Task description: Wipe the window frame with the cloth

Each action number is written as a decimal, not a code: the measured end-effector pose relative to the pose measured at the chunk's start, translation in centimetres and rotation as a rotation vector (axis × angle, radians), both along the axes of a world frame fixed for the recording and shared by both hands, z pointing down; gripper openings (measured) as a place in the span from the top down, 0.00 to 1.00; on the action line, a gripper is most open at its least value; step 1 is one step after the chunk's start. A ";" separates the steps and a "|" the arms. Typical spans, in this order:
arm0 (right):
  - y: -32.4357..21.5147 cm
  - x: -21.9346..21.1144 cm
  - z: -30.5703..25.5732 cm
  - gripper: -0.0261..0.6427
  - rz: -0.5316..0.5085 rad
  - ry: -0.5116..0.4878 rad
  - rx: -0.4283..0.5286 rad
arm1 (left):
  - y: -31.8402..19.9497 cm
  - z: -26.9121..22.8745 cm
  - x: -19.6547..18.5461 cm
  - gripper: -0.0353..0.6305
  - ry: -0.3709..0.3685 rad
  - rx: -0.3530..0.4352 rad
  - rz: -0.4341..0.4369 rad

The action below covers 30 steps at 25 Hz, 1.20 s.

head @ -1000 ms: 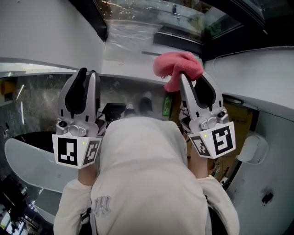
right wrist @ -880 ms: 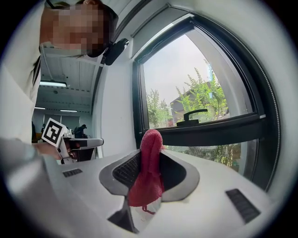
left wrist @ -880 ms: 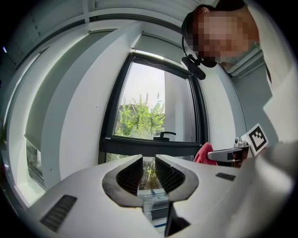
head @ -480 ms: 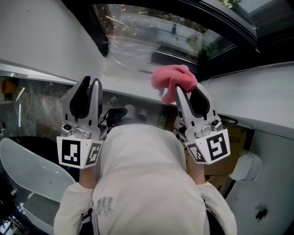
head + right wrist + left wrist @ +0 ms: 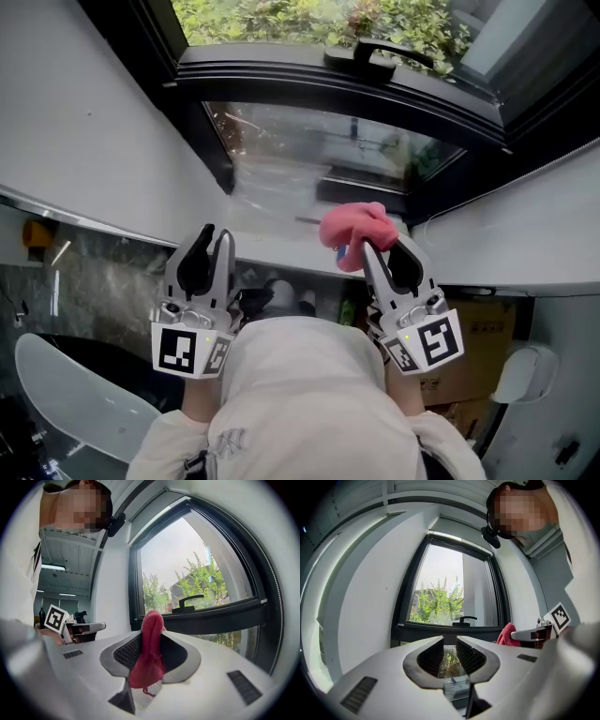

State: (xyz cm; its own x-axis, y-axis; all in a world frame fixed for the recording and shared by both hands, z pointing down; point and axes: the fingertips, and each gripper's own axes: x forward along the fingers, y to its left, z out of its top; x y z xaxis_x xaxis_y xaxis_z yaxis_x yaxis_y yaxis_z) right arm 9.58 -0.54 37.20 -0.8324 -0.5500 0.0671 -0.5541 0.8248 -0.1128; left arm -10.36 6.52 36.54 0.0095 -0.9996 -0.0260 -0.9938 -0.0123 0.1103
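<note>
Both grippers have moved up and forward toward the window since a second ago, and the head view has tipped up with them, so the dark window frame (image 5: 328, 94), its black handle (image 5: 375, 54) and the greenery (image 5: 309, 19) outside now show where only the lower glass did before. The right gripper (image 5: 382, 246) stays clamped on the pink cloth (image 5: 356, 230). Its own view shows the cloth (image 5: 149, 653) pinched between the two pads, bunched above the tips and hanging in a fold below them. The cloth is held in the air in front of the lower pane, below the handle. From above it overlaps the white sill (image 5: 272, 225), though I cannot tell whether it touches, and the right gripper view suggests it is still short of the frame (image 5: 220, 618). The left gripper (image 5: 215, 234) is level with the right one and well apart from it. Its jaws stand slightly apart, with a narrow gap between the pads and only the window showing through. The person's pale hooded top (image 5: 309, 403) fills the bottom of the head view between the two grippers.
</note>
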 end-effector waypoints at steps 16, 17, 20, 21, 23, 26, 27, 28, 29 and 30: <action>-4.1 -7.9 -2.2 0.78 0.005 -0.038 0.048 | -4.7 0.0 -5.2 0.81 -0.014 -0.035 0.078; -4.5 -8.7 -2.5 0.78 -0.003 -0.039 0.053 | -5.1 0.0 -5.1 0.81 -0.008 -0.028 0.089; -5.8 -11.2 -4.4 0.78 -0.032 -0.051 0.083 | -5.9 -0.7 -5.1 0.81 0.012 -0.007 0.116; -6.1 -12.1 -5.4 0.78 -0.045 -0.059 0.103 | -6.1 -1.0 -5.1 0.81 0.015 0.000 0.125; -6.7 -14.0 -7.3 0.78 -0.078 -0.078 0.153 | -6.3 -1.5 -4.9 0.81 0.012 0.015 0.146; -7.6 -16.7 -10.9 0.78 -0.125 -0.099 0.256 | -6.3 -1.8 -4.9 0.81 0.008 0.029 0.169; -8.0 -17.5 -12.3 0.78 -0.134 -0.106 0.296 | -6.2 -1.8 -4.9 0.81 0.010 0.032 0.176; -8.4 -18.3 -13.7 0.78 -0.140 -0.114 0.338 | -6.1 -1.9 -4.9 0.81 0.011 0.037 0.183; -9.0 -19.0 -15.3 0.78 -0.141 -0.122 0.382 | -6.0 -1.9 -4.9 0.81 0.012 0.042 0.189; -9.5 -19.8 -16.9 0.78 -0.142 -0.131 0.423 | -6.0 -1.9 -4.9 0.81 0.013 0.045 0.196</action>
State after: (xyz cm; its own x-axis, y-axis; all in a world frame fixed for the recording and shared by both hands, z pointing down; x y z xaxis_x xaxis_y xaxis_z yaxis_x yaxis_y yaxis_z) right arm -10.21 -10.09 20.34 -0.8880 -0.3864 -0.2495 -0.4358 0.8802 0.1880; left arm -15.24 0.52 34.60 0.2028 -0.9766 -0.0719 -0.9705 -0.2103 0.1182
